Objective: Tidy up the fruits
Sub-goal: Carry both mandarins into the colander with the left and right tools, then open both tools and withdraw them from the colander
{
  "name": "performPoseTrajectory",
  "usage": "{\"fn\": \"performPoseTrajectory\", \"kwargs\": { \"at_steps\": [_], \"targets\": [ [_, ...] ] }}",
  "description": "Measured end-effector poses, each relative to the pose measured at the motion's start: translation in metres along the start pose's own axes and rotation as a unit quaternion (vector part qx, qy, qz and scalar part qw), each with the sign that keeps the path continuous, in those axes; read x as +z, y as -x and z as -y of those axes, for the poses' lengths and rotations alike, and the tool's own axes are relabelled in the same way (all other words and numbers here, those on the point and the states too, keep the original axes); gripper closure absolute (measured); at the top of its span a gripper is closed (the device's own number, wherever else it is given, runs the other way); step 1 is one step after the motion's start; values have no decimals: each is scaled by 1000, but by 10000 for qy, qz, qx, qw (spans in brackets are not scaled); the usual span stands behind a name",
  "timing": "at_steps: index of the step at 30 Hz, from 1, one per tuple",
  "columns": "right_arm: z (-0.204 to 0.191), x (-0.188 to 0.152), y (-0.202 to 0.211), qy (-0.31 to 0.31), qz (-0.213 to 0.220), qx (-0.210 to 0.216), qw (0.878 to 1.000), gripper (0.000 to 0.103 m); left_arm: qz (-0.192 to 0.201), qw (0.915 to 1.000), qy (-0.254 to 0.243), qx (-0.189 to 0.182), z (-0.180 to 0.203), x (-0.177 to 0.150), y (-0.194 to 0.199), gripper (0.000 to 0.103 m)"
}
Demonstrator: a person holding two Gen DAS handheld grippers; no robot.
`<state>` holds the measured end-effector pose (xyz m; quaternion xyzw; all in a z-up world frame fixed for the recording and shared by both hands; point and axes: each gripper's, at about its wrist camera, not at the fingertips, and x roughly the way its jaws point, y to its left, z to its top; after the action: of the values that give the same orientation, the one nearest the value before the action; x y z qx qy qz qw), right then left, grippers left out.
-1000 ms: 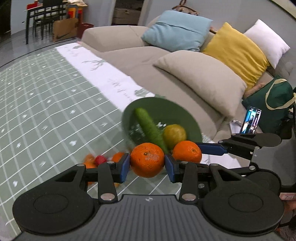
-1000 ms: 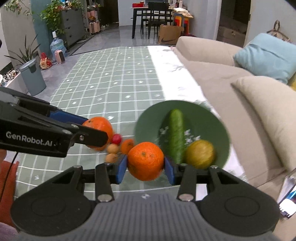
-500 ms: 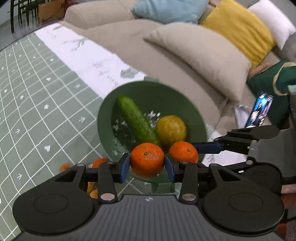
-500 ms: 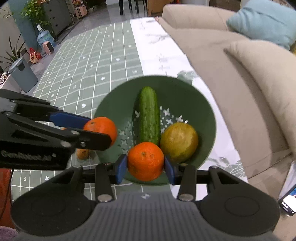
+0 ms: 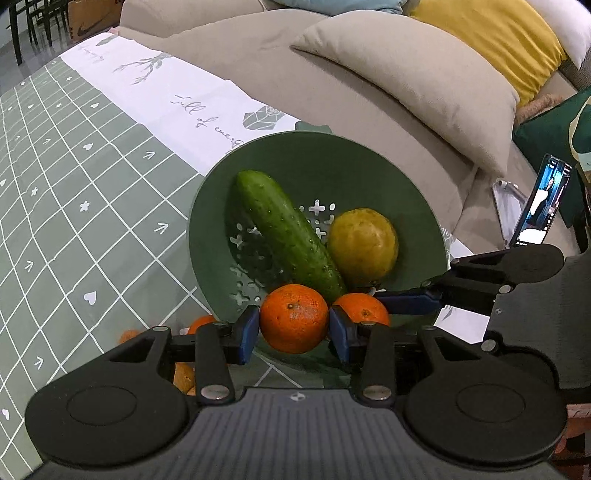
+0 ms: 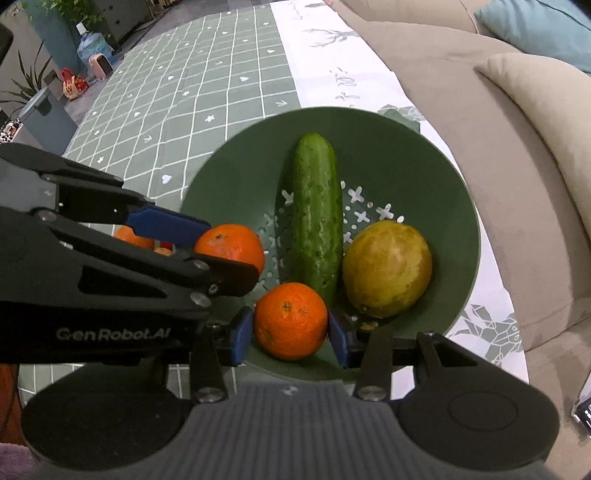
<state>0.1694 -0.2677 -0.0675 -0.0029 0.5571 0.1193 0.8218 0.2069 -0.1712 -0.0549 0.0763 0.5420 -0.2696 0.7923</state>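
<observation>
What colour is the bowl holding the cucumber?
Dark green bowl, with white-looking cutouts; clearest in the right wrist view.

Place: home living room | Evidence: long beige fabric sofa [image 5: 332, 85] carried beige, yellow [image 5: 491, 40] and light-blue [image 6: 535, 22] cushions | green grid-patterned tablecloth [image 6: 207, 85] covered the table | potted plants [image 6: 26, 88] and blue water jug [image 6: 92, 46] stood on the floor

Small fruits [image 5: 201, 325] lie mostly hidden behind the left gripper [image 5: 293, 328].
</observation>
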Motion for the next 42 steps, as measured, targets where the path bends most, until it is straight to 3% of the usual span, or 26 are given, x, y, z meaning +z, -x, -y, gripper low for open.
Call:
{"fn": "performPoseTrajectory", "kwargs": {
  "at_steps": [10, 12, 22, 32, 42],
  "targets": [
    [-8, 0, 9, 128, 41, -295, 9995, 60, 112, 9999, 34, -6, 0, -2, 6, 49],
    [-12, 0, 14, 216, 106, -443, 9987, 46, 174, 9998, 82, -25, -1, -2, 13, 46],
    [-38, -1, 57, 459, 604, -795, 9939, 38, 804, 9966, 176, 74, -4, -17, 70, 43],
    [-83, -18, 87, 447, 1229, -725, 9888, 35, 1436, 9870, 547, 462, -28, -55, 126, 43],
    [-128, -44, 90, 330, 2062, -716, 9753, 35, 2010, 9733, 886, 661, -55, -102, 143, 43]
  ]
}}
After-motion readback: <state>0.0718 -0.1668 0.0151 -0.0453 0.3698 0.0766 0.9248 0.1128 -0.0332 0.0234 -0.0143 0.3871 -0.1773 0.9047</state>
